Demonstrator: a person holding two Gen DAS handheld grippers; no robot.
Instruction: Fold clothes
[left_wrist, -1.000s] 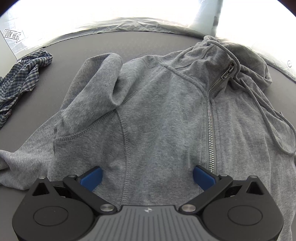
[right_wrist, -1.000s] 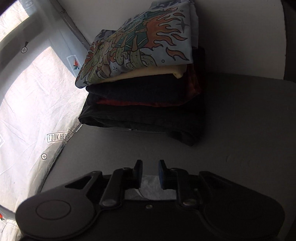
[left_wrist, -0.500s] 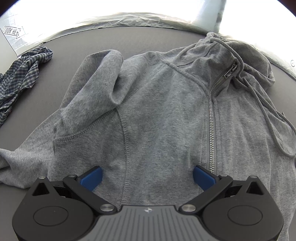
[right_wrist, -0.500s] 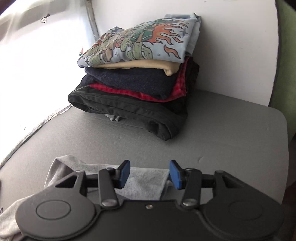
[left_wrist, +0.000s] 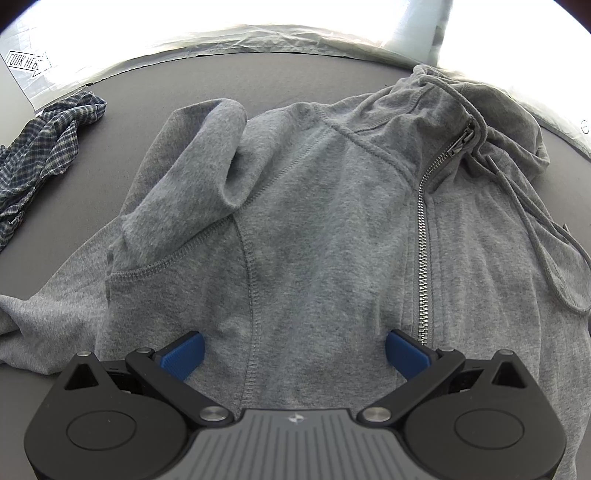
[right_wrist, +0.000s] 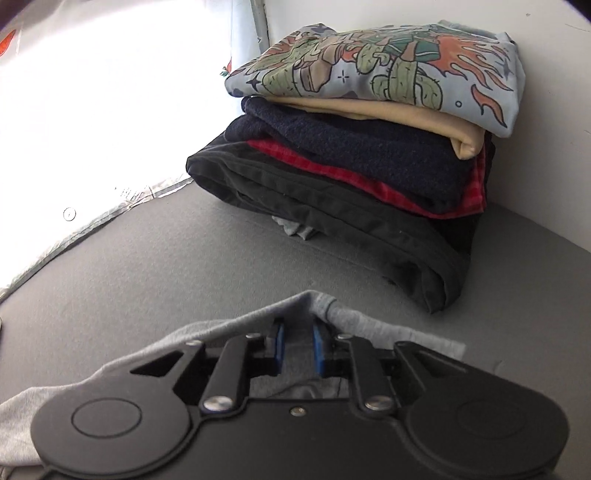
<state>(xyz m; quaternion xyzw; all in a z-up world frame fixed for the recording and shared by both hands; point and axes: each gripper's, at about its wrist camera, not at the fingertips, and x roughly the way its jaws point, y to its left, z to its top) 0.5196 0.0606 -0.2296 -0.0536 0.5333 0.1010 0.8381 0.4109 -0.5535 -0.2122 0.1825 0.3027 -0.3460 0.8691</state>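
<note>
Right gripper (right_wrist: 295, 349) closing on a fold of the grey zip-up cotton hoodie (left_wrist: 332, 229) — left gripper (left_wrist: 293, 349) wide open above it.

Since half a second ago the right tool's blue pads have narrowed from a wide gap, and a ridge of grey fabric (right_wrist: 310, 306) now rises over and between them, where before the cloth lay flat beneath; whether the pads already press it is hard to make out. The left view is unchanged. The hoodie lies spread face-up on the dark grey table (left_wrist: 140, 96), directly under and ahead of the left tool, metal zipper (left_wrist: 424, 236) closed ahead of its right-hand pad, one sleeve folded inward to the left. Ahead of the right tool stands a stack of folded clothes (right_wrist: 369, 155). A crumpled checked shirt (left_wrist: 40, 140) is cut off at far left — the hoodie's hem is hidden behind the gripper body.
</note>
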